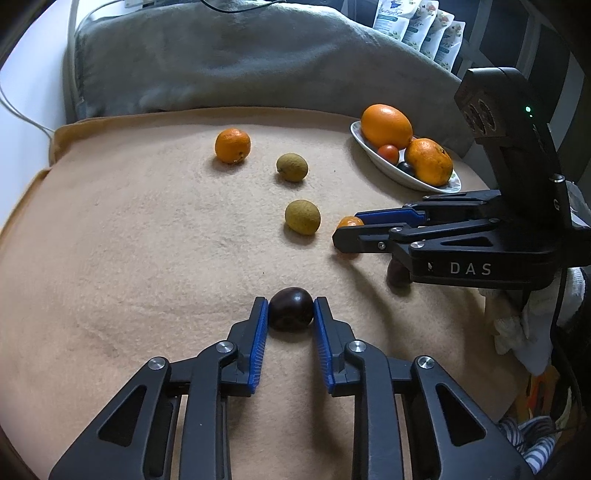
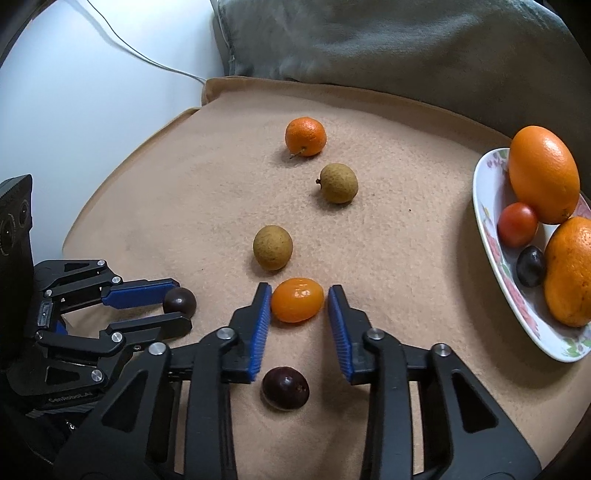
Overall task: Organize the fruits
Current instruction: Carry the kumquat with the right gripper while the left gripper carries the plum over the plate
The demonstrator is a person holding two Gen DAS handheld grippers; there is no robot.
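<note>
In the left wrist view my left gripper is shut on a dark round fruit lying on the beige blanket; both blue pads touch its sides. The right wrist view shows my right gripper shut on a small orange kumquat. A second dark fruit lies loose under the right gripper. A mandarin and two brown longans lie farther back. The flowered plate at the right holds a large orange, a mandarin, a cherry tomato and a dark fruit.
A grey blanket is bunched along the back edge. A white wall with a cable is at the left. Snack packets stand at the back right, and cloths hang off the right edge.
</note>
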